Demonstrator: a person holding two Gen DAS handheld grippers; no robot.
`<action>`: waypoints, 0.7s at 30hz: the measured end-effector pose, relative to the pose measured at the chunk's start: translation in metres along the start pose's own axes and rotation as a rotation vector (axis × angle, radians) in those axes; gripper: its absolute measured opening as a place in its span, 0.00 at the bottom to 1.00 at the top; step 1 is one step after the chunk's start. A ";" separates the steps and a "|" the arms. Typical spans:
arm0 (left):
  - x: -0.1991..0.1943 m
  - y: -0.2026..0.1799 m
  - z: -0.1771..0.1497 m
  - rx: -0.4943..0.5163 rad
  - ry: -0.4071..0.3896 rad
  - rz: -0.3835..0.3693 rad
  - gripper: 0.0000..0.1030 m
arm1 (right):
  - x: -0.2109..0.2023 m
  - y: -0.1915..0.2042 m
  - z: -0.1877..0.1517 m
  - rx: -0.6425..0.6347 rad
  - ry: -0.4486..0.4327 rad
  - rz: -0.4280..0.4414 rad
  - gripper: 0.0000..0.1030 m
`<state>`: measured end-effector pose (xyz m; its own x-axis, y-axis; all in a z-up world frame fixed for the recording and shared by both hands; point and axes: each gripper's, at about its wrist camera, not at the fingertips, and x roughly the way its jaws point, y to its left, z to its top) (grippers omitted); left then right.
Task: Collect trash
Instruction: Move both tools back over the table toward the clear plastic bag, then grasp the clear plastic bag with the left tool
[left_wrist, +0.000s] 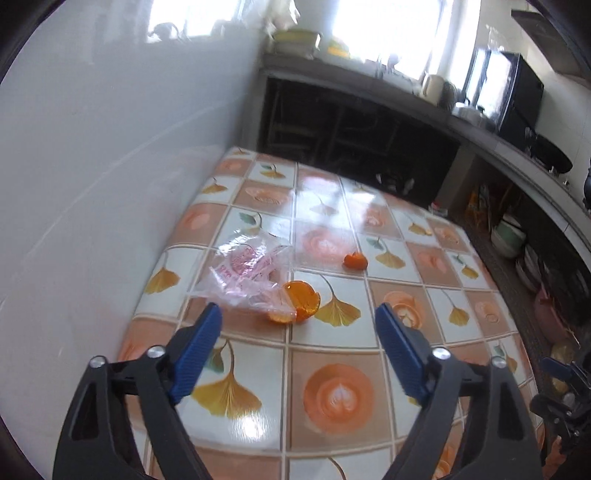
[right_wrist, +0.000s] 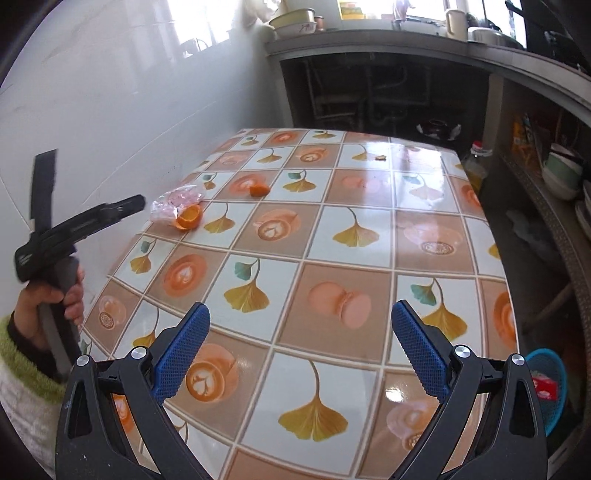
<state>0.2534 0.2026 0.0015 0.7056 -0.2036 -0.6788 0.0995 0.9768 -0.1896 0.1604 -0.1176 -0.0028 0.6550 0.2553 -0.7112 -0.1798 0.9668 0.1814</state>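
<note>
Hovering low over the desk (left_wrist: 332, 413), left claw (left_wrist: 299, 314) spread wide and pinching nothing. Right claw (right_wrist: 301, 319) likewise spread and empty, hanging farther back. Lying just beyond the left claw, near the wall: clear bag (left_wrist: 245, 271), partly draped over a cupped orange peel (left_wrist: 299, 304). Resting a little farther on, a smaller peel (left_wrist: 355, 261). Judging the bag light, limp and slippery, best pinched at a bunched fold; the peels light and bendy, likely tearing if squeezed hard, best taken across the rim.

Black hand-held gripper (right_wrist: 301, 319), blue ribbed pads (right_wrist: 181, 354), silver screws, fuzzy green cuff (right_wrist: 22, 354)
</note>
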 end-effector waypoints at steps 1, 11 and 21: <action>0.007 0.003 0.004 -0.009 0.014 0.006 0.72 | 0.003 0.000 0.002 -0.001 0.002 0.001 0.90; 0.087 0.034 0.044 0.004 0.178 0.120 0.68 | 0.024 0.005 0.001 -0.016 0.060 0.015 0.87; 0.107 0.045 0.038 0.076 0.255 0.159 0.62 | 0.031 -0.001 0.000 -0.002 0.083 0.013 0.87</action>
<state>0.3599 0.2269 -0.0523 0.5185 -0.0484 -0.8537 0.0605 0.9980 -0.0198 0.1810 -0.1106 -0.0254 0.5896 0.2658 -0.7627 -0.1891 0.9635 0.1896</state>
